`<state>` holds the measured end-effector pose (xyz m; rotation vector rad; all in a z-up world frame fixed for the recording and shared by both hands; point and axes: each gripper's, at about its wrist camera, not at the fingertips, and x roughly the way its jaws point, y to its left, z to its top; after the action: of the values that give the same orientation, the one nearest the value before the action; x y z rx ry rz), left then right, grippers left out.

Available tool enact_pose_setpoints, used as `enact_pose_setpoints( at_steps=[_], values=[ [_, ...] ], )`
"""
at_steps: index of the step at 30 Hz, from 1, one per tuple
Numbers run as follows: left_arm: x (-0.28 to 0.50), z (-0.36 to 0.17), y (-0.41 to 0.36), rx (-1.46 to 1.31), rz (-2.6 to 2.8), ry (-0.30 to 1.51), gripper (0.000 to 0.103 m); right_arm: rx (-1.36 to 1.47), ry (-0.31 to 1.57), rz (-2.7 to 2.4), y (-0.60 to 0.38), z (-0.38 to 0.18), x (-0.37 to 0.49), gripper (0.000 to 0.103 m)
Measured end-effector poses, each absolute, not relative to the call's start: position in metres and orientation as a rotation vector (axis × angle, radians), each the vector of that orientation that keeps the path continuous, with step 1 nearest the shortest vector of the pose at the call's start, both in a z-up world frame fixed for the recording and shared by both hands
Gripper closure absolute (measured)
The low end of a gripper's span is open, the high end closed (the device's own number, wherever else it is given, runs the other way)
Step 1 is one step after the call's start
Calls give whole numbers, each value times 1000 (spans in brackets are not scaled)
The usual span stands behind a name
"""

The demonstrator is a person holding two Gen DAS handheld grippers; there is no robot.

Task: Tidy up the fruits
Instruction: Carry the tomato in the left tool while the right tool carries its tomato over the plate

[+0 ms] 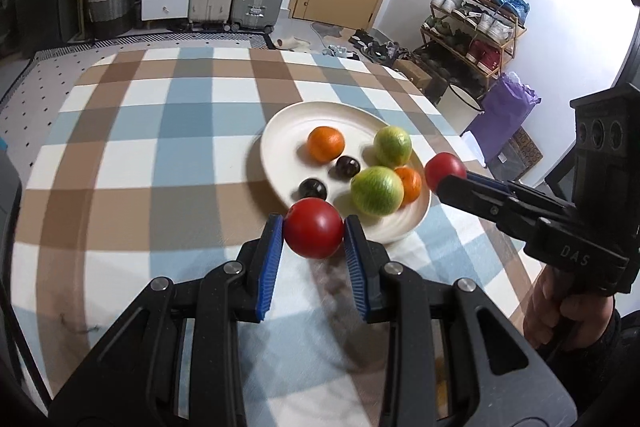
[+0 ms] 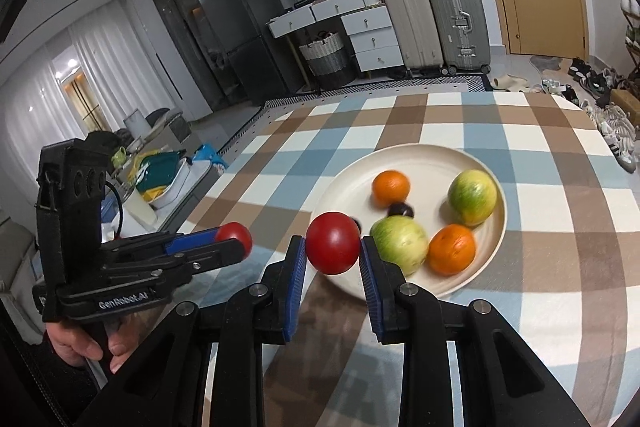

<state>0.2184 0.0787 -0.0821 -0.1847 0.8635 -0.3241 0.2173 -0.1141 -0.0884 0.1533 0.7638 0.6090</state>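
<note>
Both wrist views are evenly lit by soft indoor light, fairly bright. Fisheye bending curves the checked cloth (image 1: 160, 131) and room lines, and dark vignetting fills the corners. Just beyond the fingers (image 2: 294, 291), the fruits (image 2: 400, 245) on the plate (image 2: 420, 155) are smeared by motion blur. A faint, soft shadow lies between the fingers.
</note>
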Motion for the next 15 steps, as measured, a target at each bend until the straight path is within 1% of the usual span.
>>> enact_pose_setpoints(
  at_steps=[15],
  values=[
    [288, -88, 41, -154, -360, 908, 75, 169, 773, 617, -127, -87, 269, 75]
  ],
)
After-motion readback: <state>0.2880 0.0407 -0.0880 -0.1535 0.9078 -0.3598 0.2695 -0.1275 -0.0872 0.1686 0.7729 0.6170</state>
